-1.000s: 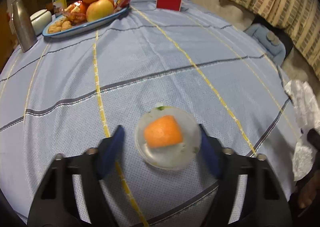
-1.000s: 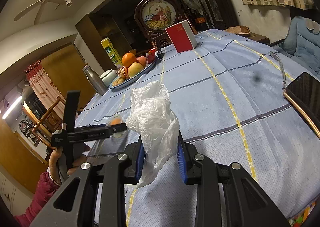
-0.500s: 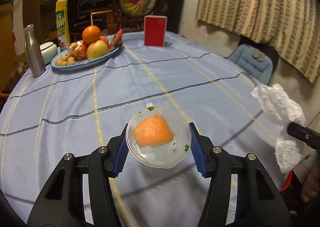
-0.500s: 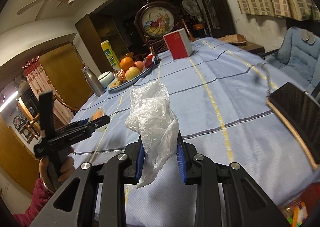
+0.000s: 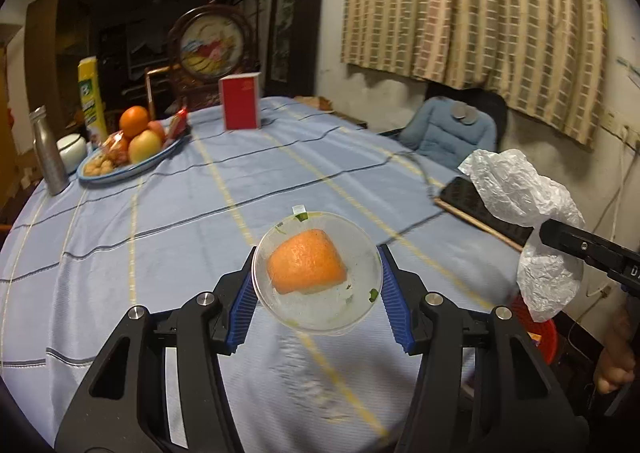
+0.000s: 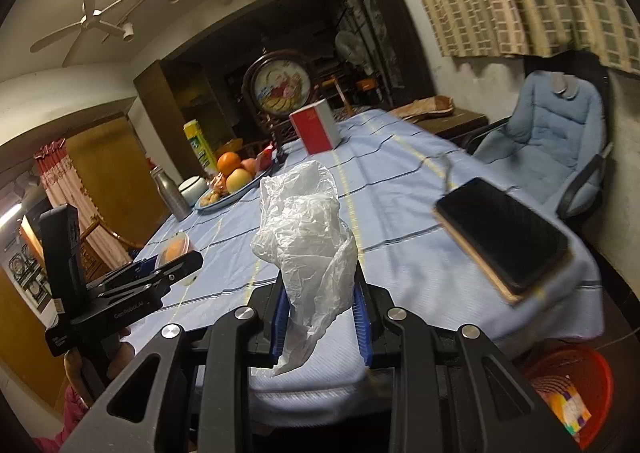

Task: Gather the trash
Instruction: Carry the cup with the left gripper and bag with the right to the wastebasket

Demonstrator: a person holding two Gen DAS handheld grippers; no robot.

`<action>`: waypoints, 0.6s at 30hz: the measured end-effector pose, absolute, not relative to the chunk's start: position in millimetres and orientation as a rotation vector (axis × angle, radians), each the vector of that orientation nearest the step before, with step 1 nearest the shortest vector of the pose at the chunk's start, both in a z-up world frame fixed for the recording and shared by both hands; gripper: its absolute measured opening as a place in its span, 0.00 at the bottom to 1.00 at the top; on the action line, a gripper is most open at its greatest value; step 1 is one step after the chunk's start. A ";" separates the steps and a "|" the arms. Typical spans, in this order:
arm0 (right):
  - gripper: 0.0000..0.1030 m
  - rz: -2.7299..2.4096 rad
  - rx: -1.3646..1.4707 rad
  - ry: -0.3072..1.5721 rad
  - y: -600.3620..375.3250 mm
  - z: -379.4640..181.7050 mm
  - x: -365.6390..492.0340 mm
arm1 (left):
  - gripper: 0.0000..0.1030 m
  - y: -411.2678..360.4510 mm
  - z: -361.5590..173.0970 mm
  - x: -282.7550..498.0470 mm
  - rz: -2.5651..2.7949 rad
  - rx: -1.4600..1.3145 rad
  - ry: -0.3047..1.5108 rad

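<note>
My left gripper (image 5: 318,287) is shut on a clear round plastic container (image 5: 352,309) that holds an orange peel piece (image 5: 306,267), lifted above the blue tablecloth (image 5: 160,213). My right gripper (image 6: 320,313) is shut on a crumpled white plastic bag (image 6: 308,229), held above the table's near edge. The bag also shows at the right in the left wrist view (image 5: 524,193). A red trash basket (image 6: 568,389) with litter in it stands on the floor at the lower right, also glimpsed in the left wrist view (image 5: 542,337).
A fruit plate (image 5: 128,157), metal bottle (image 5: 48,151), white bowl (image 5: 72,145) and red box (image 5: 240,103) stand at the table's far side. A black tablet on a board (image 6: 504,239) lies near the right edge. A blue chair (image 6: 560,149) stands beyond.
My left gripper closed on the container and lifted it off the cloth. Both grippers have pulled back and right toward the table edge; the red basket has come into view.
</note>
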State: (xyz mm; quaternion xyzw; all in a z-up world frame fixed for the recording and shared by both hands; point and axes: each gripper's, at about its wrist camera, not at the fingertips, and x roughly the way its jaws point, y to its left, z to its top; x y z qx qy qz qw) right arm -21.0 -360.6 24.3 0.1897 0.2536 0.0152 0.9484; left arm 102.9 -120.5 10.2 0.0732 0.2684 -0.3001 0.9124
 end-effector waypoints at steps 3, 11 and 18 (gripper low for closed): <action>0.28 0.002 0.388 0.495 -372.2 26.6 -42.9 | 0.54 -134.7 14.2 84.2 -0.652 0.164 0.532; 0.28 -0.074 0.390 0.456 -404.2 27.4 -98.3 | 0.54 -179.0 16.1 41.2 -0.745 0.206 0.512; 0.28 -0.167 0.407 0.456 -435.8 14.9 -137.4 | 0.54 -222.6 8.2 9.1 -0.839 0.252 0.515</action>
